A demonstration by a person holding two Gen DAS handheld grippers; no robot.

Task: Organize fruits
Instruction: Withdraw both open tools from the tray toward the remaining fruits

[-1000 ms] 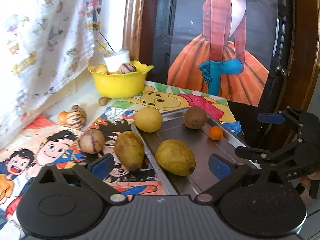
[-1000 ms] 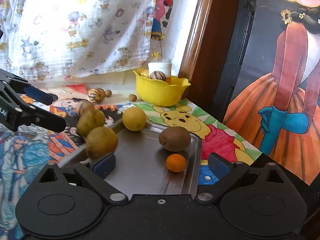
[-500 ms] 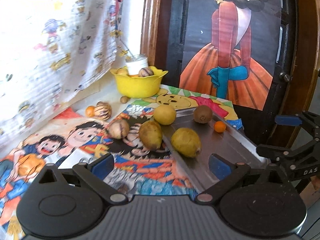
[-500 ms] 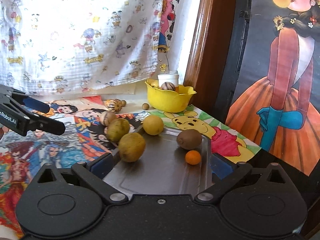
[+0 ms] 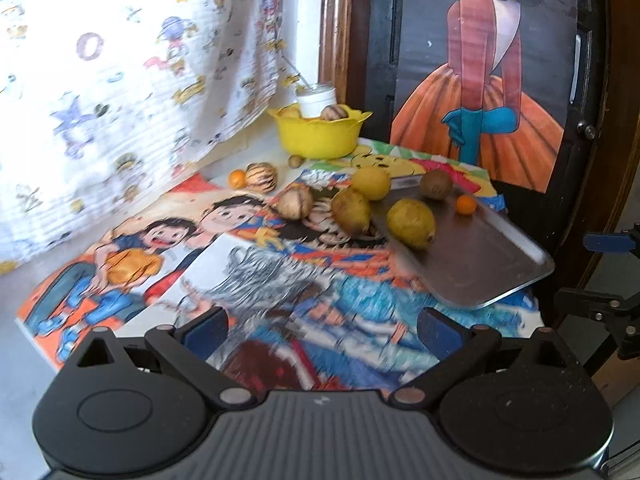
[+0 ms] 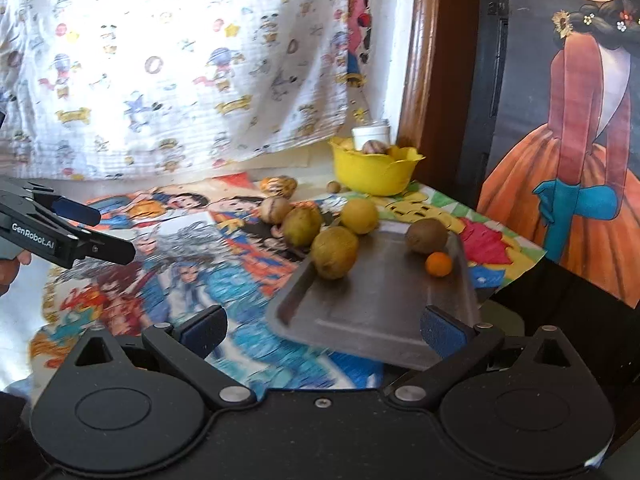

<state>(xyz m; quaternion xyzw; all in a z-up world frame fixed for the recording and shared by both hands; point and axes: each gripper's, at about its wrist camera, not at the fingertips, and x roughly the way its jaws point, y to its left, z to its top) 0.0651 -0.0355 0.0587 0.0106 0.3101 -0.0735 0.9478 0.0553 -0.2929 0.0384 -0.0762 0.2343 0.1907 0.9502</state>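
Observation:
A metal tray [image 5: 484, 272] [image 6: 372, 312] lies at the right edge of the cartoon-printed table. On it rest a yellow-green fruit [image 5: 411, 223] [image 6: 334, 252], a kiwi [image 5: 436, 184] [image 6: 426, 235] and a small orange [image 5: 466, 204] [image 6: 439, 264]. A yellow lemon [image 5: 371, 183] [image 6: 359, 216] and a greenish fruit [image 5: 351, 211] [image 6: 302, 225] sit at the tray's far left rim. A yellow bowl [image 5: 318, 134] [image 6: 374, 172] holds more fruit at the back. My left gripper [image 5: 322, 328] [image 6: 96, 232] and my right gripper [image 6: 324, 328] both stand open and empty, well back from the fruit.
A brown round fruit [image 5: 295, 203], a striped fruit [image 5: 261, 176] and a small orange [image 5: 237, 178] lie on the mat left of the tray. A white jar [image 5: 316, 100] stands behind the bowl. A printed curtain hangs at left, a dark door with a poster at right.
Both grippers have pulled back and risen away from the tray; the fruit looks smaller and farther. No fruit has moved. Both stay open.

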